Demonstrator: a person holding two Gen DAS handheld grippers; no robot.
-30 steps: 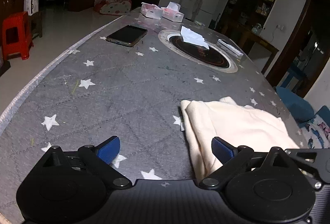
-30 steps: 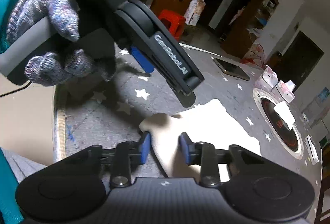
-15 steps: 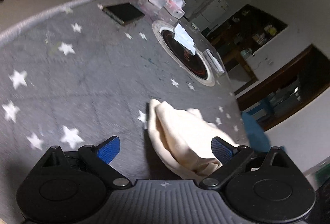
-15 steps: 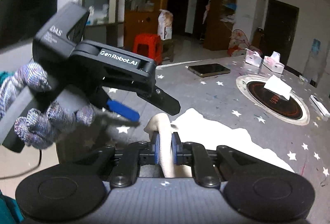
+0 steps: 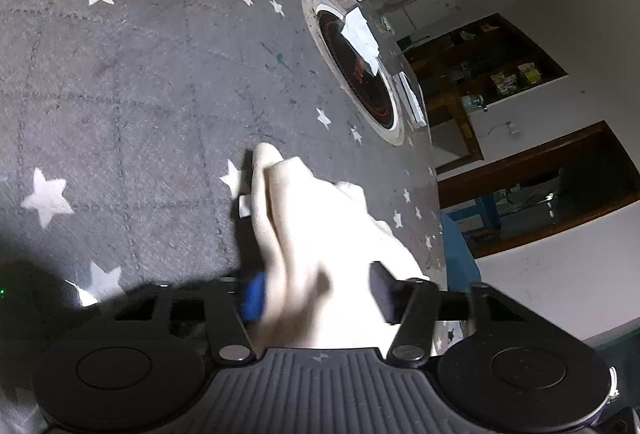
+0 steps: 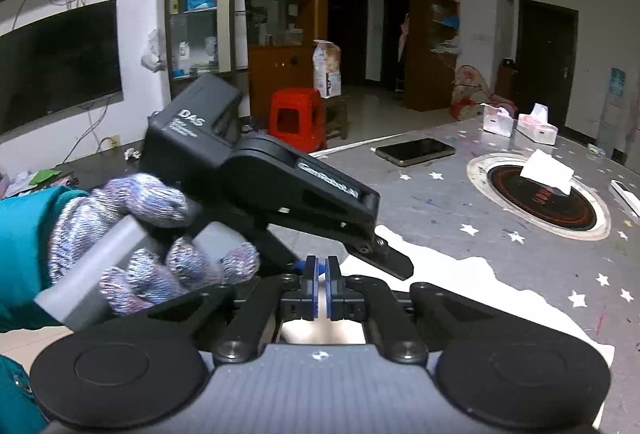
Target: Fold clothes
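Now the cream garment [image 5: 320, 234] is lying on the star-patterned surface [image 5: 120, 94], bunched between the spread pads of the left tongs [image 5: 316, 294], which are not yet clamped on it. The right tongs [image 6: 321, 288] are pressed nearly together; whether cloth is pinched there cannot be told. For a clean fold, the edge should be gripped fully and lifted evenly.

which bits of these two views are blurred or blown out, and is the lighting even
Left wrist view: the cream cloth is overexposed and smeared near the left gripper, whose blue pad is motion-blurred; the table falls into shadow at lower left. Right wrist view: sharper, though the cloth is still blown out and straight lines bow.
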